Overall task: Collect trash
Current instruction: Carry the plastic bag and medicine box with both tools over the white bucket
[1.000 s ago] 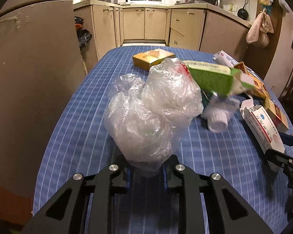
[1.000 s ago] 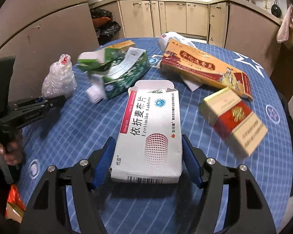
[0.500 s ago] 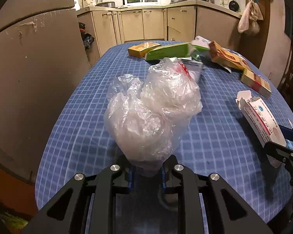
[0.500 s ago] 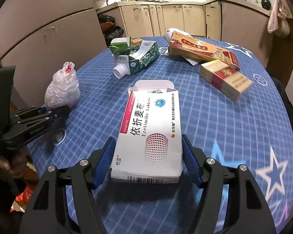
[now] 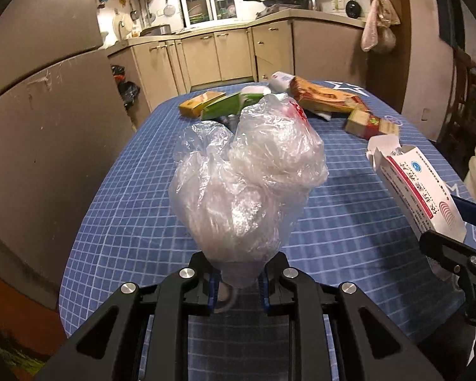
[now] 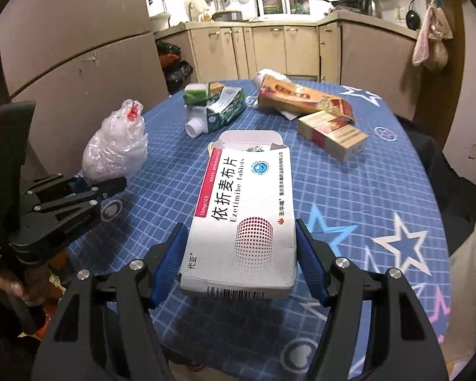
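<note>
**A:** What does the left tool (image 5: 236, 281) carry?

**B:** Its two fingers are clamped on the gathered neck of a crumpled clear plastic bag (image 5: 247, 181), which stands up from the grip, above the near part of the desk (image 5: 136, 222) with its blue checked cloth. The right wrist view shows the same bag (image 6: 115, 146) at the tip of the left tool (image 6: 79, 187), with a hand (image 6: 12, 289) on the handle at the frame's lower left.

**A:** And the right tool (image 6: 241, 260)?

**B:** Its blue pads (image 6: 169, 260) press the two long sides of a white tablet box (image 6: 246, 209), held clear of the desk, its far end flap open. In the left wrist view this box (image 5: 419, 190) appears at the right edge, tilted.

**A:** What lies on the desk?

**B:** At the far end: a green carton (image 6: 225, 111) with a white bottle (image 6: 195, 125) just beside it, a long orange box (image 6: 301, 96), and a red-and-gold box (image 6: 333, 136) nearer the camera. All are well apart from both tools.

**A:** Background?

**B:** Beige kitchen cabinets (image 5: 219, 54) beneath a window.
</note>
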`<control>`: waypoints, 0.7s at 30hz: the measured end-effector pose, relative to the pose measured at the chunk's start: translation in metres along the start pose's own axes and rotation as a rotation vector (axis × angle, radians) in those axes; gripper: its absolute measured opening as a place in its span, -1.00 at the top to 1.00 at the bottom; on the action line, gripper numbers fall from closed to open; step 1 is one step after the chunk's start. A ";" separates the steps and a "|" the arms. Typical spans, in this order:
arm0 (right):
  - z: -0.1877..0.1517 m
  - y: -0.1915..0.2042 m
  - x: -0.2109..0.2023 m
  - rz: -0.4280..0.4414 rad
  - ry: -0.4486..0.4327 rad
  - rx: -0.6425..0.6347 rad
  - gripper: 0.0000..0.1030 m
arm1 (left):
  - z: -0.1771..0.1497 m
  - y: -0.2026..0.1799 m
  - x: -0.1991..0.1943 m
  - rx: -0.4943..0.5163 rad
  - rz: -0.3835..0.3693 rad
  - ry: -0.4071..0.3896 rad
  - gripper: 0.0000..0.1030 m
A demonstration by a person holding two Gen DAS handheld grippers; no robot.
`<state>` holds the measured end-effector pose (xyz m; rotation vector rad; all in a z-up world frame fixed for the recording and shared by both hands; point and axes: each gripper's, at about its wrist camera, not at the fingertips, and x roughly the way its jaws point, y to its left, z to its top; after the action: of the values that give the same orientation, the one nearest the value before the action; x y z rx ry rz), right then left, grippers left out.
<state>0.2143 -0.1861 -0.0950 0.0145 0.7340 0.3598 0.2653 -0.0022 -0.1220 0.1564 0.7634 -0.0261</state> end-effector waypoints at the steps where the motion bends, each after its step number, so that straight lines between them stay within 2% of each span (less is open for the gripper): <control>1: -0.001 -0.001 -0.004 -0.003 -0.007 0.001 -0.24 | 0.001 -0.004 -0.002 0.004 -0.004 -0.004 0.58; 21: -0.007 -0.030 -0.053 -0.096 -0.117 0.053 -0.24 | 0.022 -0.051 -0.026 0.082 -0.040 -0.081 0.58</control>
<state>0.1834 -0.2323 -0.0700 0.0497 0.6260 0.2458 0.2571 -0.0571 -0.0948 0.2170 0.6852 -0.1012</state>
